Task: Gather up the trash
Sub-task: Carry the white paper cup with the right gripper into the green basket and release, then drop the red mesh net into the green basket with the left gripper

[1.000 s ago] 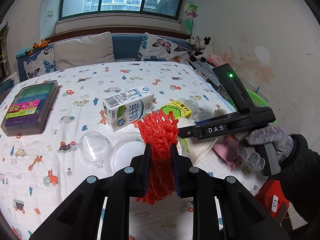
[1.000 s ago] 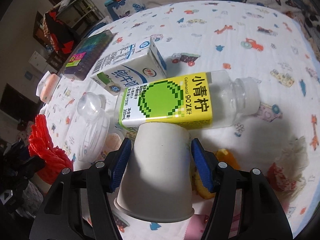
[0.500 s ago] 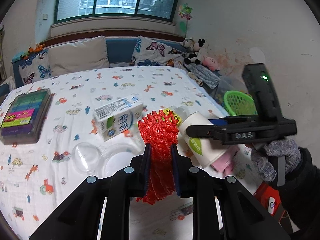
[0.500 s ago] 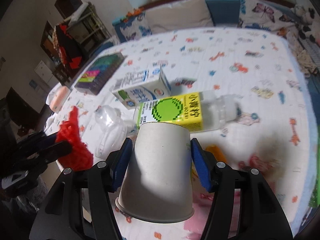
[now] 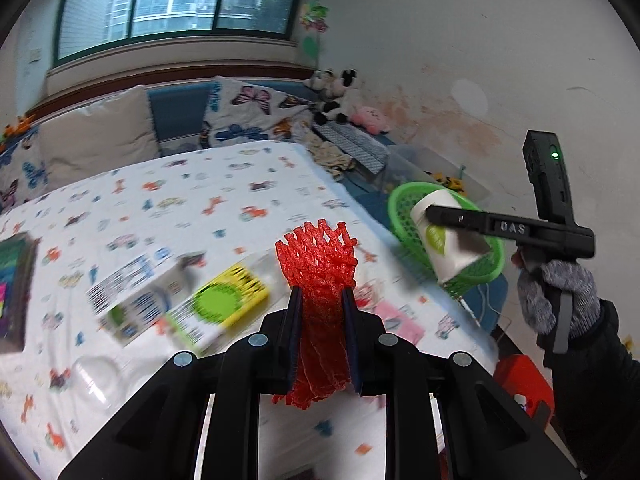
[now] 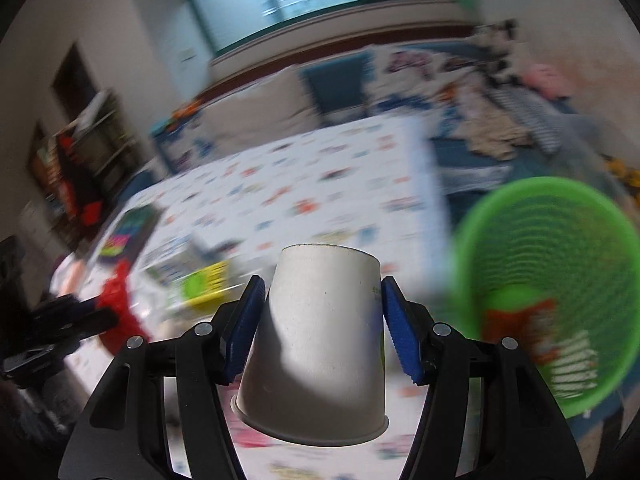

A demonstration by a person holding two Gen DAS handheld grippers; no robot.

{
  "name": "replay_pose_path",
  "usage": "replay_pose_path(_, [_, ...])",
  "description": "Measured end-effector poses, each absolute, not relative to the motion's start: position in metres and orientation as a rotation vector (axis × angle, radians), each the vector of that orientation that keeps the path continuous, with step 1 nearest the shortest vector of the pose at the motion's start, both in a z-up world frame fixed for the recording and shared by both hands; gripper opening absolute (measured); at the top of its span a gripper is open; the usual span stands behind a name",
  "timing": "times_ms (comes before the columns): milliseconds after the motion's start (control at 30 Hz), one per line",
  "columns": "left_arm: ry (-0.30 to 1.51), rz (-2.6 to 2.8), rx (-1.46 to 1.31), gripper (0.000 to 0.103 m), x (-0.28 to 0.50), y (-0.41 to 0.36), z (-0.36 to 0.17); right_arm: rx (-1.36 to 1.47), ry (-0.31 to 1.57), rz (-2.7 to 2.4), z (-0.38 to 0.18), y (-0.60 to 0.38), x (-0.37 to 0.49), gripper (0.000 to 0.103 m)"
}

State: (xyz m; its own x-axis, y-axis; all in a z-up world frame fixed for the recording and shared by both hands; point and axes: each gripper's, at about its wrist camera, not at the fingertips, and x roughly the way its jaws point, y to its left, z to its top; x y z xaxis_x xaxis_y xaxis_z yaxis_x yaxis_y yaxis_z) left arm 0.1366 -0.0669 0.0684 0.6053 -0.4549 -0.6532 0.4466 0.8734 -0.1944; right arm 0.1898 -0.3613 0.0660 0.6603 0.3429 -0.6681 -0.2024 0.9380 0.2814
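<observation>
The left tool [image 5: 319, 300] is clamped on a bunched red foam fruit net [image 5: 318, 264], whose mesh sticks up above the blue pads and hangs down below them, just as it was a second ago. The right tool [image 6: 322, 308] grips an upside-down white paper cup [image 6: 316, 344] by its sides, base pointing forward and rim toward the camera; the pads press on the cup as they did in both earlier frames. What differs is where the two tools are: a second ago both were low over the cartoon-print bed sheet [image 5: 192, 200], with the cup just in front of the yellow-and-green labelled clear plastic bottle [image 5: 218, 306] and the white milk carton [image 5: 136, 298]. Now the bottle and carton lie blurred, lower and to the left in the left wrist view, still side by side on the sheet, and the round green plastic mesh basket [image 6: 560, 280] beside the bed fills the right of the right wrist view. In the left wrist view the right tool, held by a grey-gloved hand [image 5: 556, 300], carries the cup in front of the basket's opening, off the bed's edge. Something red and white lies in the basket's bottom, too blurred to identify. The clear plastic dome container [image 5: 96, 376] stays on the sheet at lower left.
</observation>
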Motion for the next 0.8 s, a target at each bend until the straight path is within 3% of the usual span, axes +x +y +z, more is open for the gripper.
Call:
replay_pose_path(367, [0.774,-0.606,0.041,0.019,0.166,-0.135,0.081,0.237,0.827,0.015,0.025,-0.484,0.215,0.061])
replay_pose_path(800, [0.808,-0.702,0.108,0.019,0.204,-0.224,0.086,0.283,0.815,-0.006,0.017,-0.514,0.195,0.065])
